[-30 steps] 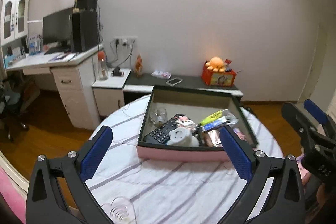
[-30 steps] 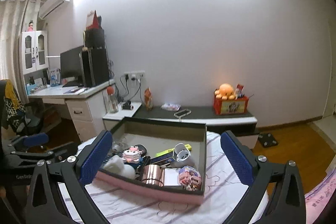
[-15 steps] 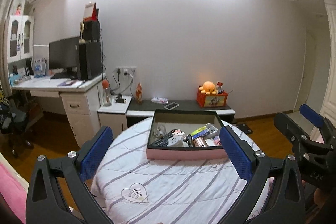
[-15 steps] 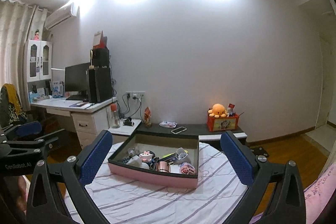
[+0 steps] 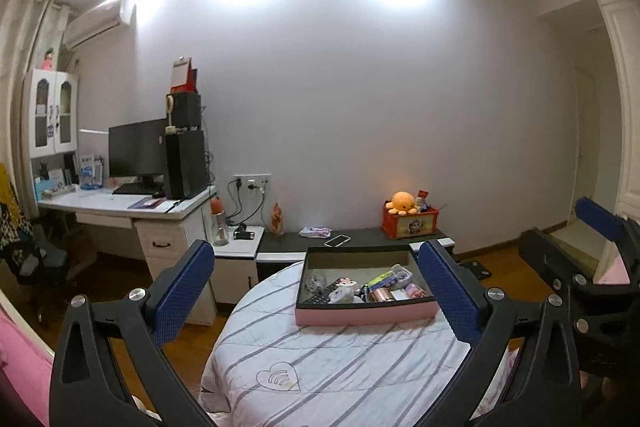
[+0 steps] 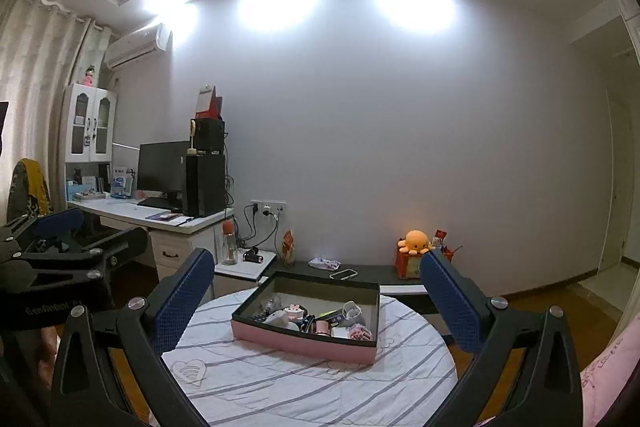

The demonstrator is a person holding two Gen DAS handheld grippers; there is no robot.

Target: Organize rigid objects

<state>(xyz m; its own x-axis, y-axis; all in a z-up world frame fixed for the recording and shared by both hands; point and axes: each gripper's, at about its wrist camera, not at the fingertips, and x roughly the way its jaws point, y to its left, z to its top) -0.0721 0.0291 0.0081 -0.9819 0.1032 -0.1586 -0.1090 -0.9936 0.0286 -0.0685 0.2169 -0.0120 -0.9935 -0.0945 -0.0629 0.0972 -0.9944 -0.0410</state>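
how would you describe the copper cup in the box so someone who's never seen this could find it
On the round striped table sits a pink-sided box full of small items. Look along its near wall, right of centre: the copper cup lies there beside a white plug. It is the only shiny metallic pink-copper cylinder in the box.

Striped tablecloth lies bare at 6 o'clock of the pink box; box interior crowded with small items; at 12 o'clock, low shelf and wall close off the far side.
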